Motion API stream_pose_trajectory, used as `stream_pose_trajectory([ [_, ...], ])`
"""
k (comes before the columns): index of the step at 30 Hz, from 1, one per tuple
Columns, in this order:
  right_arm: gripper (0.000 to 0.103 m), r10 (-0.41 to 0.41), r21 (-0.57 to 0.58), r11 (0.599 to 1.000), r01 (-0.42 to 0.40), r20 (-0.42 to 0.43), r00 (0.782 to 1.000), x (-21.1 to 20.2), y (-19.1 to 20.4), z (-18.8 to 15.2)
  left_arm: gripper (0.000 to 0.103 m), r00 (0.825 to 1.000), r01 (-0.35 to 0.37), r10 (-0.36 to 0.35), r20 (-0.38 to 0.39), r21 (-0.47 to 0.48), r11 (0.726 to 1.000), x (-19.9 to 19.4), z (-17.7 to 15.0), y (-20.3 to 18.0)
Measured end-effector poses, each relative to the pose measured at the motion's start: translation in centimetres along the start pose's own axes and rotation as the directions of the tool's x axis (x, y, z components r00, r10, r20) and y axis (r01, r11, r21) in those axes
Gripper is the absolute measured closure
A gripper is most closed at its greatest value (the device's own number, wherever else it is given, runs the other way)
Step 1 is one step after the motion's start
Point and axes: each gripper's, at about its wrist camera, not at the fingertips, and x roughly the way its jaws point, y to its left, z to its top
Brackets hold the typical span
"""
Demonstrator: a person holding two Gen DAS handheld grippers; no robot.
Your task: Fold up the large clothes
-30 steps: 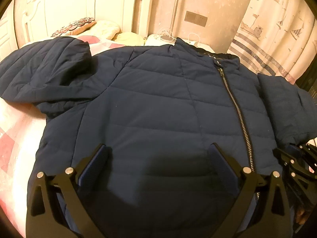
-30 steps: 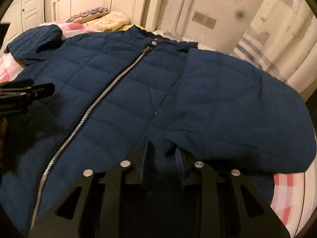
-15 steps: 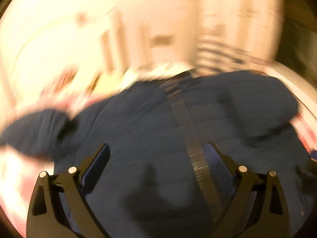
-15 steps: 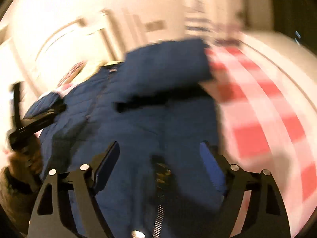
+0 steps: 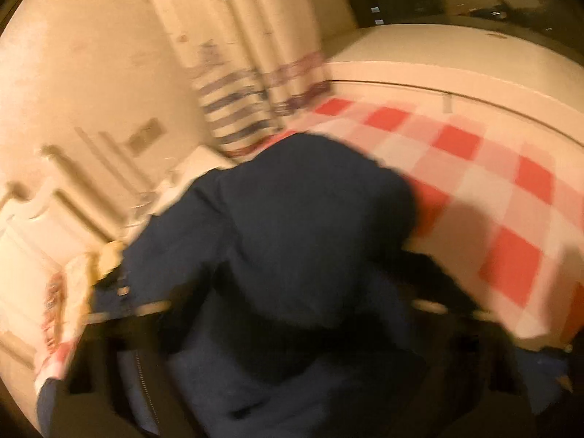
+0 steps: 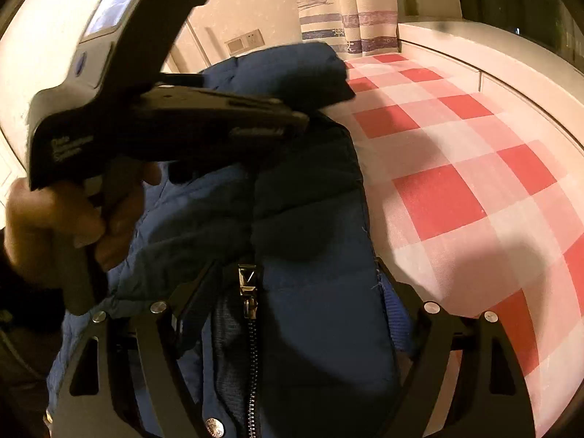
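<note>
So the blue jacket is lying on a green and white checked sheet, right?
Not quite. The jacket is blue and it does lie on a checked sheet, but the squares are red and white, not green and white. The right wrist view shows this most clearly; the left wrist view is blurred but shows the same red checks.
</note>
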Motion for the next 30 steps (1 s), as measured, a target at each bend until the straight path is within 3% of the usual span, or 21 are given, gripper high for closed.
stream_pose_trajectory([
  [2,0.022,-0.001,-0.001,1.0,0.001,-0.001,1.0,0.4,0.2,0.2,0.076,0.998,-0.004,0.009,0.056,-0.086,0.996,-1.6,-0.2,1.1],
  [3,0.022,0.004,0.002,1.0,-0.004,0.0,1.0,0.3,0.1,0.2,0.078,0.996,0.0,0.012,0.09,-0.141,0.99,-2.7,-0.3,2.1],
  [5,0.023,0.017,0.013,1.0,-0.017,0.005,1.0,0.3,0.0,0.3,0.08,0.986,0.066,-0.012,0.169,-0.32,0.945,-5.3,-1.5,6.4],
  [7,0.023,0.02,0.017,1.0,-0.02,0.007,1.0,0.3,-0.1,0.3,0.08,0.973,0.152,-0.042,0.227,-0.493,0.857,-7.4,-4.0,11.6],
  [10,0.023,0.024,0.021,0.999,-0.024,0.008,1.0,0.3,-0.3,0.4,0.08,0.964,0.213,-0.035,0.264,-0.683,0.699,-9.1,-9.5,19.0],
  [11,0.023,0.023,0.02,1.0,-0.023,0.007,1.0,0.3,-0.3,0.4,0.077,0.964,0.221,-0.032,0.264,-0.728,0.648,-9.3,-11.9,21.3],
  [13,0.022,0.018,0.016,1.0,-0.018,0.005,1.0,0.3,-0.2,0.4,0.069,0.968,0.227,-0.049,0.245,-0.781,0.581,-8.7,-16.0,24.4],
  [14,0.022,0.014,0.011,1.0,-0.014,0.003,1.0,0.4,-0.1,0.6,0.056,0.971,0.226,-0.059,0.232,-0.808,0.544,-8.3,-18.2,25.6],
  [15,0.022,0.008,0.006,1.0,-0.008,0.001,1.0,0.5,-0.1,0.6,0.035,0.973,0.223,-0.063,0.222,-0.828,0.514,-8.2,-20.0,26.4],
  [16,0.022,0.002,0.002,1.0,-0.002,-0.001,1.0,0.5,0.0,0.6,0.03,0.977,0.205,-0.056,0.203,-0.857,0.473,-7.9,-22.3,27.4],
  [18,0.022,-0.012,-0.009,1.0,0.012,-0.005,1.0,0.6,0.2,0.6,0.026,0.979,0.2,-0.06,0.193,-0.887,0.416,-7.7,-25.7,28.6],
  [20,0.022,-0.028,-0.02,0.999,0.028,-0.009,1.0,0.5,0.7,0.3,0.019,0.961,0.277,-0.107,0.256,-0.905,0.322,-6.9,-28.2,29.9],
  [22,0.021,-0.041,-0.03,0.999,0.041,-0.011,0.999,0.5,1.0,0.2,0.015,0.95,0.312,-0.118,0.29,-0.914,0.259,-6.5,-29.3,30.3],
  [25,0.022,-0.06,-0.039,0.997,0.06,-0.012,0.998,0.6,1.1,0.2,0.018,0.949,0.315,-0.049,0.312,-0.92,0.232,-7.1,-30.8,30.3],
  [27,0.022,-0.078,-0.03,0.996,0.078,-0.007,0.997,0.5,0.9,0.1,0.037,0.93,0.364,-0.041,0.365,-0.905,0.218,-7.5,-31.6,30.2],
  [28,0.022,-0.084,-0.026,0.996,0.084,-0.001,0.996,0.4,0.8,0.1,0.039,0.922,0.383,-0.035,0.385,-0.898,0.215,-7.8,-31.9,30.4],
  [30,0.022,-0.087,-0.021,0.996,0.087,0.016,0.996,0.1,0.7,0.0,0.038,0.931,0.33,0.085,0.355,-0.918,0.219,-9.6,-32.9,30.8],
])
